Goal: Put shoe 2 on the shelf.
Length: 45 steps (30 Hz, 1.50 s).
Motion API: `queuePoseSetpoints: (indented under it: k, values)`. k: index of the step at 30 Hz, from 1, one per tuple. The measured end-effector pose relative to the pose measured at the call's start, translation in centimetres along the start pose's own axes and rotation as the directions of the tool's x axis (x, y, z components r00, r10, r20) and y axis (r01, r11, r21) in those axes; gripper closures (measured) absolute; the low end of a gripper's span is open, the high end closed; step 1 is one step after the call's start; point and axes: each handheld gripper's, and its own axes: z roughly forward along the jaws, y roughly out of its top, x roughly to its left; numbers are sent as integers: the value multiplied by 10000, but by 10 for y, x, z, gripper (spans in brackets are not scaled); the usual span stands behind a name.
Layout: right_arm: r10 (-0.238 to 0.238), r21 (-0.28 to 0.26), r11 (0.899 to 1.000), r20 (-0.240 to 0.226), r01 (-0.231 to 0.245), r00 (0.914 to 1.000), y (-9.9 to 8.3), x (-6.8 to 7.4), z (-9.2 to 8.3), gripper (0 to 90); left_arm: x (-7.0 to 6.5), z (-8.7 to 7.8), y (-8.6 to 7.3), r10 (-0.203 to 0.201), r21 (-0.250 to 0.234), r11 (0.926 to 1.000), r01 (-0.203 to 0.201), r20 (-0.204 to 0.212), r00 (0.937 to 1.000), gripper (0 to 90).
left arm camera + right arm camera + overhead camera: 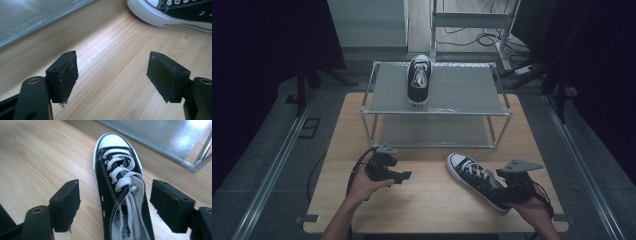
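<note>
- The near shoe (475, 180) is a low black canvas sneaker with a white rubber toe cap, a white sole band, white flat laces through metal eyelets and pale contrast stitching along the lace stay.
- It lies sole down on the front right part of the table (432, 200), a board of pale wood with a straight fine grain.
- Its long axis runs diagonally: the rounded toe points away and to the left, toward the rack (437, 107), and the heel lies at the right hand.
- In the right gripper view the toe points up the frame, the tongue is loose and the collar gapes open.
- The right tool (115, 205) stands wide open over the heel end; its black, blocky pads are well clear of the canvas on both sides and hold nothing.
- The left tool (112, 75) also stands open with bare wood between its worn, frayed pads, gripping nothing; the shoe's white toe is just ahead of it, apart.
- The rack is a two-tier frame of thin shiny metal tubes with flat grey, faintly glossy shelves.
- A second shoe (419, 80) of the same make sits on the top shelf, its toe toward the front edge and its long axis running front to back.
</note>
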Motion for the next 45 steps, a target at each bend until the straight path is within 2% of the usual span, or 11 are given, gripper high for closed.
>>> queuePoseSetpoints:
  k: [3,5,9,13,21,24,25,29,34,37,45]
  values:
    - [-17,575,9983,-297,34,9996,9,-8,10,203,0,6,-5,-125,84,9999,124,93,9999,251]
    - [-73,969,9952,-292,101,9995,14,-11,17,176,0,12,-6,-99,330,9994,99,-4,10000,251]
    - [-357,1986,9794,-56,361,9993,19,-16,36,136,-1,14,-7,-77,385,9992,75,61,10000,251]
    - [-300,2592,9652,-207,344,9993,22,-21,54,130,-1,15,-8,-105,384,9992,102,95,9999,250]
    - [-772,4027,9120,-174,777,9969,24,-16,87,96,1,15,-10,-237,340,9992,231,161,9996,250]
    - [-760,4598,8848,-182,758,9969,22,-16,96,107,2,15,-10,-255,352,9991,249,171,9995,250]
    - [-760,4658,8817,-173,753,9970,23,-16,97,119,2,15,-10,-255,352,9991,249,170,9995,250]
    - [-858,4642,8815,-222,863,9961,23,-16,96,152,2,15,-10,-254,365,9990,246,200,9995,251]
    - [-601,4715,8790,-387,712,9974,24,-16,91,174,3,15,-10,-287,363,9990,280,191,9994,251]
    - [-859,4646,8792,-625,1052,9943,30,-11,84,180,3,15,-10,-310,351,9989,303,201,9993,251]
    - [-1337,4116,8962,-1060,1659,9853,62,-2,53,186,3,13,-12,-420,301,9987,412,259,9988,251]
